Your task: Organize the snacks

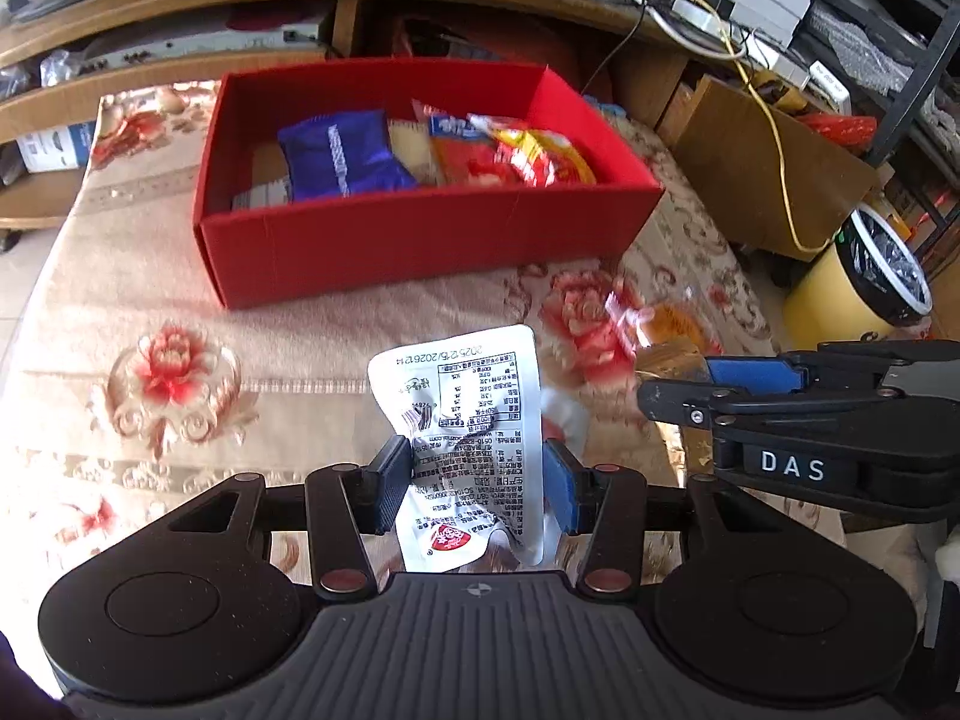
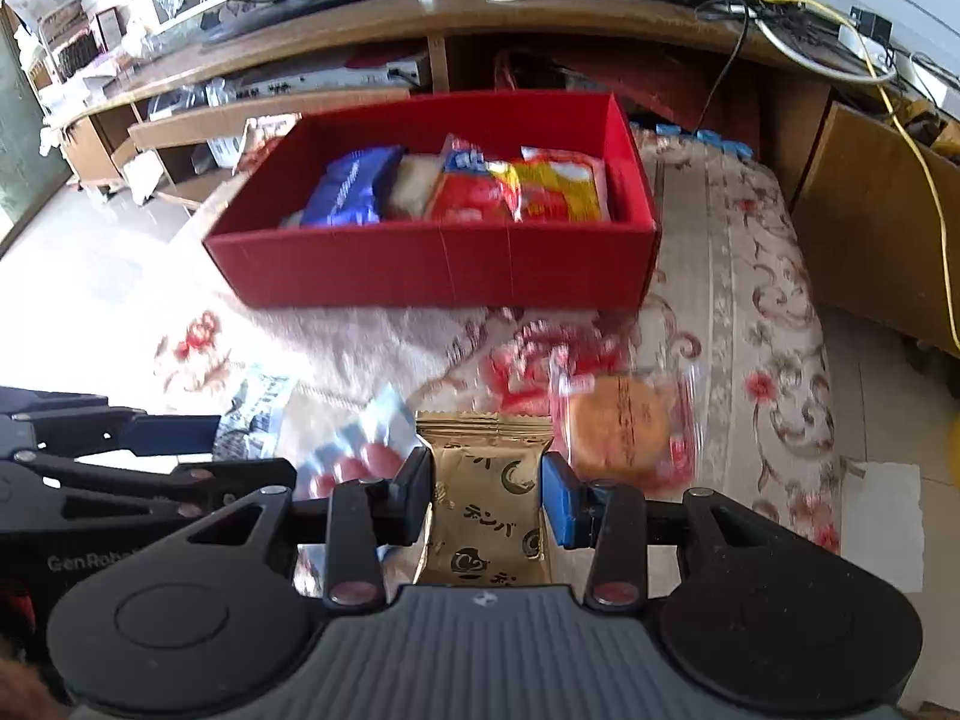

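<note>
My left gripper [image 1: 477, 483] is shut on a white printed snack packet [image 1: 462, 420], held above the flowered cloth. My right gripper [image 2: 487, 489] is shut on a gold snack packet [image 2: 489, 492]; it also shows at the right of the left wrist view as the right gripper [image 1: 672, 390]. Beyond both stands a red box [image 1: 420, 234], also seen as the red box [image 2: 432, 264], holding a blue packet [image 1: 342, 156] and red-and-yellow packets [image 1: 528, 156]. A round cake in clear wrap [image 2: 621, 426] and a light blue packet [image 2: 360, 450] lie on the cloth beside the right gripper.
A wooden TV stand [image 1: 336, 18] with cables runs behind the box. A yellow bin [image 1: 852, 282] stands on the floor at the right, next to a brown cabinet [image 1: 762, 180]. The flowered cloth [image 1: 150, 312] covers the low table.
</note>
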